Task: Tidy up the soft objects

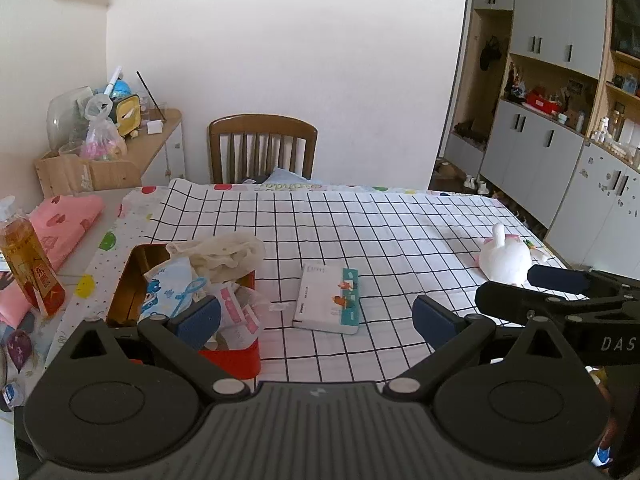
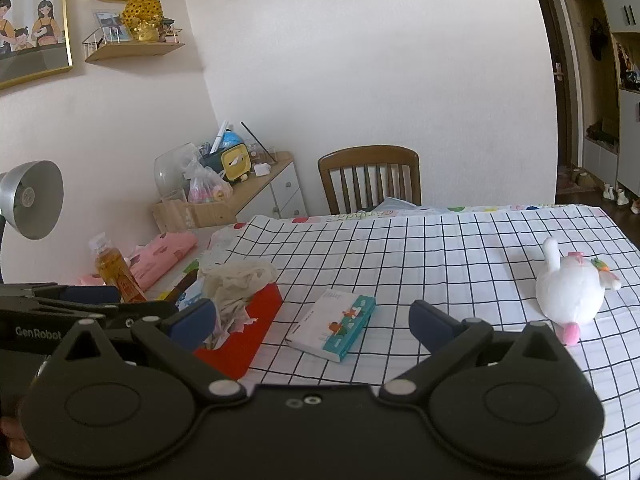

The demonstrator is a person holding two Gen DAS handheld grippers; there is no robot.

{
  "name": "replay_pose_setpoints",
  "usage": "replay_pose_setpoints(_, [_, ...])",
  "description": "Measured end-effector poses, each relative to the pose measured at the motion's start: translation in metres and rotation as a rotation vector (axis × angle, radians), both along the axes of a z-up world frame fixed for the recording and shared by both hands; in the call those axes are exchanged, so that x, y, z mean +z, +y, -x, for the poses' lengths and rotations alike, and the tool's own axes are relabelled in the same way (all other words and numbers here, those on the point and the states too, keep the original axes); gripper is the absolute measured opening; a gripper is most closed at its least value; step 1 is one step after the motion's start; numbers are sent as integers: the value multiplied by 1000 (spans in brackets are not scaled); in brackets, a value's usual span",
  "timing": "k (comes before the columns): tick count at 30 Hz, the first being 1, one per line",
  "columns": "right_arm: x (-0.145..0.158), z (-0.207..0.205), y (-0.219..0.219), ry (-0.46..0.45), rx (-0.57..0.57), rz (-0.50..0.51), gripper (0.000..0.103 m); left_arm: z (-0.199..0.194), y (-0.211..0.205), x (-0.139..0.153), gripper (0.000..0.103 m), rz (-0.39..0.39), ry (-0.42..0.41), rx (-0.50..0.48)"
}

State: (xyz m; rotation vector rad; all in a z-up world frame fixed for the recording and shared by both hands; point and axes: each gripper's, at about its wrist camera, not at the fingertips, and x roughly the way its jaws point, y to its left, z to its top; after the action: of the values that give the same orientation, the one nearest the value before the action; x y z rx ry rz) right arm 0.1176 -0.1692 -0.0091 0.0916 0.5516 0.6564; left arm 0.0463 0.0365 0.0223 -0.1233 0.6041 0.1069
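Take the tissue pack [image 1: 327, 299] as your landmark. Left of it, the red box [image 1: 232, 360] heaped with soft packets blocks your way, and the bottle [image 1: 28, 256] stands upright beyond that. Right of it, bare checked tabletop [image 1: 400, 240] runs clear to the white plush toy [image 1: 505, 256]. Behind it, bare cloth reaches the chair [image 1: 262, 148].

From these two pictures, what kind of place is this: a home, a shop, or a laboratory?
Most likely a home, probably a dining room. A table with a checked cloth has a wooden chair behind it, family pictures hang on the wall, and tall cupboards hold household things.
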Motion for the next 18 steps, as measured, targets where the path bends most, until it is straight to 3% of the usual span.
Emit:
replay_pose_setpoints(7, [-1,0,-3,6,6,-2,103,-2,3,-3,103,29,10,16])
replay_pose_setpoints(18, [-1,-1,-3,-2,16,8,103,-2,1,-5,103,14,18,38])
